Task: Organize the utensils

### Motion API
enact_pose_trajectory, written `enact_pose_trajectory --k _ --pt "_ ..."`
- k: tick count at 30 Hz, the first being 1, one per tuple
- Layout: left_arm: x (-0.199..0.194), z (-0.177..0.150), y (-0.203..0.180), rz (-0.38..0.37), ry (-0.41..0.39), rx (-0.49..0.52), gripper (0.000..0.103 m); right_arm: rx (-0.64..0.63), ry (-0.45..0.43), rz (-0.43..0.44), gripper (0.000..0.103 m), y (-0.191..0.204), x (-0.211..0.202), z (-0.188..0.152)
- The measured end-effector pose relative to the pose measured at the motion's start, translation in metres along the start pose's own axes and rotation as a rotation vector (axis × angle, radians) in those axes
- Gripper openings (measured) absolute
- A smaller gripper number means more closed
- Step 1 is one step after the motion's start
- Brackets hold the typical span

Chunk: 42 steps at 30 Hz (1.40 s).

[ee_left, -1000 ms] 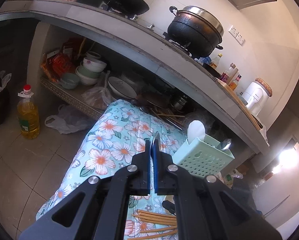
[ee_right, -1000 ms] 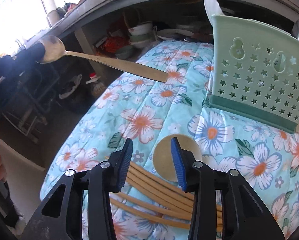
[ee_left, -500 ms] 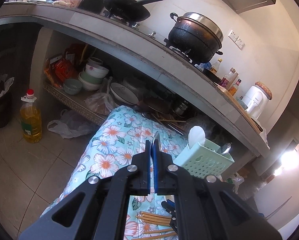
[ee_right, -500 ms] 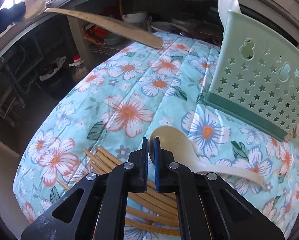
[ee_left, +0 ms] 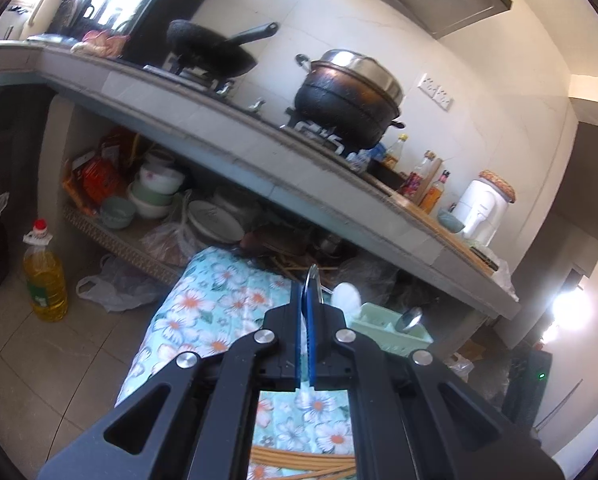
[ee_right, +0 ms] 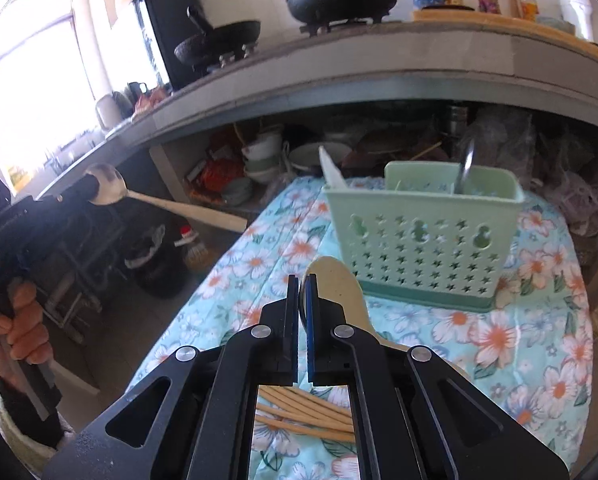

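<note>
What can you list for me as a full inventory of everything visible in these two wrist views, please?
Utensil caddy: one, pale green, on the floral cloth.
Chopsticks: several, wooden, on the cloth below the right gripper.
Metal spoon: one, silver, held by its bowl.
Beige spoon: one, clamped by its bowl's edge.
Pot: one, black, on the counter stove.
Wok: one, black, on the stove.
Oil bottle: one, yellow, on the floor.
Left gripper: shut on the metal spoon.
Right gripper: shut on the beige spoon.
Hand: one, gripping the left gripper's handle.
</note>
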<state>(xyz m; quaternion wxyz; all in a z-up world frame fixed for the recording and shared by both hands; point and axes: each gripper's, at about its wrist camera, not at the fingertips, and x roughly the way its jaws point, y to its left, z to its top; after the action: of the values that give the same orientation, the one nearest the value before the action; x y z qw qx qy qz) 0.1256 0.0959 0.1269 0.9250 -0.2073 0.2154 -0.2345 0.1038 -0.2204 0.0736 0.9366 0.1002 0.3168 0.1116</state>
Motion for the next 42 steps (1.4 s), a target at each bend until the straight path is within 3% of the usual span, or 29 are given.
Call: enact_pose_trajectory --k 6,11,17,25,28,32,37,42 --pt "0.016 0.023 -0.034 -0.057 -0.049 0.061 0.001 0.052 -0.142 -0.026 0.001 -0.027 -0.06 0.017" --pt "0.047 0.038 -0.059 -0.065 -0.062 0.117 0.001 0.071 -0.205 -0.056 0.001 -0.039 -0.089 0.018" --pt "0.092 0.042 -0.086 0.015 -0.042 0.246 0.001 0.086 -0.228 -0.067 0.001 -0.048 -0.099 0.011" --pt "0.158 0.01 -0.112 0.113 0.093 0.442 0.002 0.097 -0.242 -0.066 0.001 -0.053 -0.107 0.008" --pt "0.173 -0.001 -0.113 0.067 0.143 0.425 0.003 0.094 -0.242 -0.067 0.001 -0.053 -0.107 0.007" --pt "0.184 -0.003 -0.104 -0.049 0.211 0.301 0.008 0.099 -0.241 -0.065 0.001 -0.055 -0.108 0.006" --pt "0.175 0.0 -0.094 -0.138 0.19 0.206 0.009 0.114 -0.247 -0.044 0.001 -0.059 -0.111 0.007" --pt "0.155 0.005 -0.088 -0.169 0.15 0.154 0.016 0.132 -0.272 0.032 0.001 -0.064 -0.115 0.018"
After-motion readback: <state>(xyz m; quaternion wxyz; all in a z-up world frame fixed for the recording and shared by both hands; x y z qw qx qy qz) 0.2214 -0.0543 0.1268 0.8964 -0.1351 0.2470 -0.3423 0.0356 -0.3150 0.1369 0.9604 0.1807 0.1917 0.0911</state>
